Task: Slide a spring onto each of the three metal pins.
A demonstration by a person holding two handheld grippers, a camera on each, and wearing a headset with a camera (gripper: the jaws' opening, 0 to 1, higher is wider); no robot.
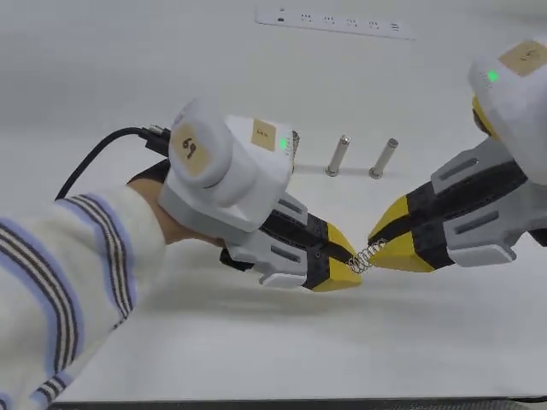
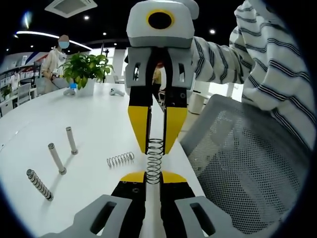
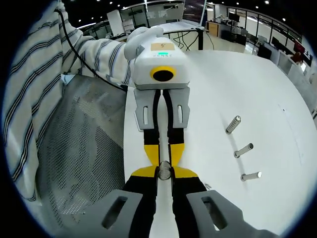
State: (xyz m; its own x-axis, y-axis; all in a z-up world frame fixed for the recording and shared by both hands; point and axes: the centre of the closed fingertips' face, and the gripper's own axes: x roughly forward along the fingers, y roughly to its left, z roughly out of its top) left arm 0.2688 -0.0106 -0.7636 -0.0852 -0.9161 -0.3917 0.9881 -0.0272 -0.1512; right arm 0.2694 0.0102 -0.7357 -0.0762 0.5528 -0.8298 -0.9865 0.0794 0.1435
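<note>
The left gripper point(image 1: 340, 272) and the right gripper point(image 1: 383, 246) meet tip to tip over the near part of the white bench point(image 1: 256, 342). Between them they hold one spring point(image 1: 366, 254) lifted clear of the surface. Each gripper's yellow-tipped fingers are pressed together on an end of it. A round sticker point(image 1: 190, 149) on the left gripper carries a handwritten "69". The square label beside it and the label on the right gripper are too small to read. Farther back a first bare pin point(image 1: 338, 156) and a second bare pin point(image 1: 384, 159) stand side by side. In the left gripper view a third pin point(image 2: 39, 184) already wears a coil, and a loose spring point(image 2: 120, 158) lies flat between the pins and the grippers. A white power strip point(image 1: 333, 21) lies at the far edge.
</note>
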